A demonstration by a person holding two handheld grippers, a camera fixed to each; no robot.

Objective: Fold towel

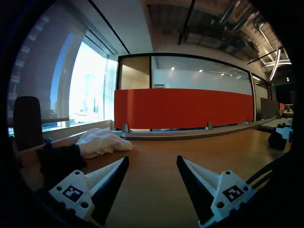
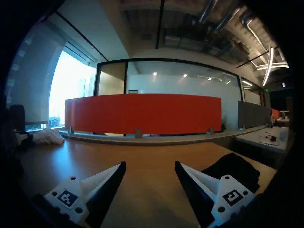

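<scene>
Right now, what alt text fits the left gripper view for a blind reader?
The left gripper, open and empty, points across a wooden desk. A crumpled white towel lies ahead to its left beside a dark cloth, with a red partition behind.

White towel (image 1: 102,142) is unfolded, bunched in a loose heap at the far left of the wooden desk (image 1: 159,182). Dark cloth (image 1: 57,159) lies crumpled, touching its near-left side. Black cloth (image 2: 231,169) sits rumpled near the desk's right edge, well apart from the white one.
</scene>
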